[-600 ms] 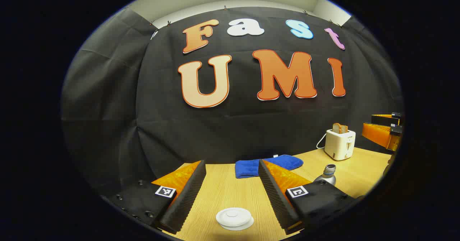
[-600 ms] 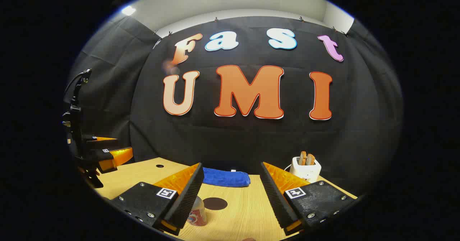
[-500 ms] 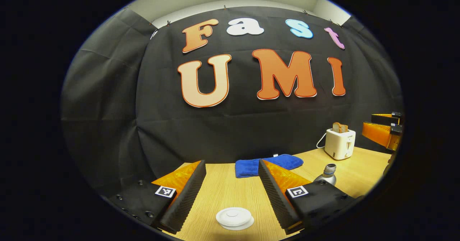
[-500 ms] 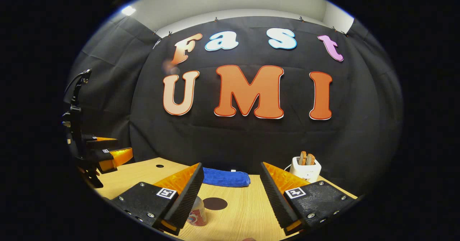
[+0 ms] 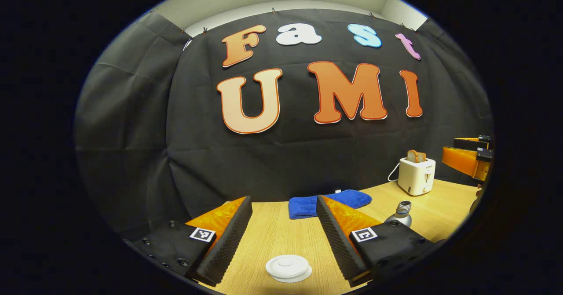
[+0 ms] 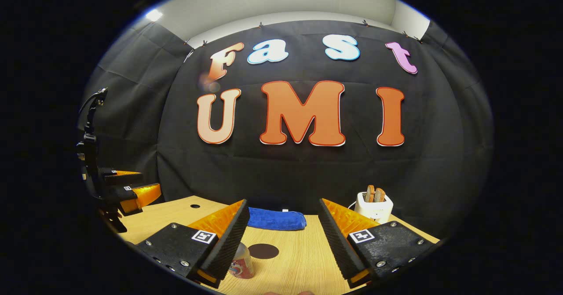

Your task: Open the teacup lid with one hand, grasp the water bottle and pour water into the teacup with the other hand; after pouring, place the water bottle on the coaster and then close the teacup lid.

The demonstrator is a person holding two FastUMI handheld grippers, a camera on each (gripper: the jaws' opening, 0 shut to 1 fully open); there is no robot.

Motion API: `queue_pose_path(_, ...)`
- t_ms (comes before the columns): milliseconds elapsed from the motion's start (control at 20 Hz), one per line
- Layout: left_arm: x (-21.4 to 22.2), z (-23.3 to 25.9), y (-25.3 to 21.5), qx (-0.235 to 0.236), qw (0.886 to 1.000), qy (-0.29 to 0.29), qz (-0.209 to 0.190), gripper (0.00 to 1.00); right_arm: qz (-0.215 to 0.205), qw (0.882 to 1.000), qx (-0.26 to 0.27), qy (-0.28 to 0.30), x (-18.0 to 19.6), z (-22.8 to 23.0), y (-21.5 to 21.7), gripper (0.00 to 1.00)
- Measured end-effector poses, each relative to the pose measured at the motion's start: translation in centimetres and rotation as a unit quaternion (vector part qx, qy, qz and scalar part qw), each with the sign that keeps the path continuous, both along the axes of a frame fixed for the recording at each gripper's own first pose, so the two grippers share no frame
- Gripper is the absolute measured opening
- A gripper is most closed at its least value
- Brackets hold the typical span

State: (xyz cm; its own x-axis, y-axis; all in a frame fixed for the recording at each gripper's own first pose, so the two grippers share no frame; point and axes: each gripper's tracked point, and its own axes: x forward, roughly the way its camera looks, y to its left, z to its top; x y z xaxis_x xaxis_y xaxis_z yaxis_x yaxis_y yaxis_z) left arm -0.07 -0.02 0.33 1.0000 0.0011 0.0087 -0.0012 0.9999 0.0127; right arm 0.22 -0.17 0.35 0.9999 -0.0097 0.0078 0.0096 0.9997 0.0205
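At six o'clock between the spread left tongs (image 5: pixel 283 224), lay the lid (image 5: pixel 288 267); right tongs (image 6: pixel 281 229) apart too, bottle (image 6: pixel 239 266) at seven.

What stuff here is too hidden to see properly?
- Teacup: in the left gripper view just its white lid shows; the cup body beneath is cut off by the bottom edge.
- Water bottle: its lower part hides behind the left gripper.
- Water bottle in the right gripper view: partly behind a finger of the right gripper.
- Coaster: too small to tell its material.
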Motion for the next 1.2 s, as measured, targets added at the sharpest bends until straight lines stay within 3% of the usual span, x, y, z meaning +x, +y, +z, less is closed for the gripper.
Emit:
queue_pose_path(550,0.3,-2.5,0.7,0.006,0.999,0.032,0.010,0.97,0.008,1.000,-0.014,0.009,-0.2,-1.0,0.7,0.94)
queue_pose_path(1200,0.7,-10.3,0.4,0.022,0.993,0.120,-0.008,1.00,0.065,0.996,-0.012,0.063,-0.8,-6.0,4.8,0.94)
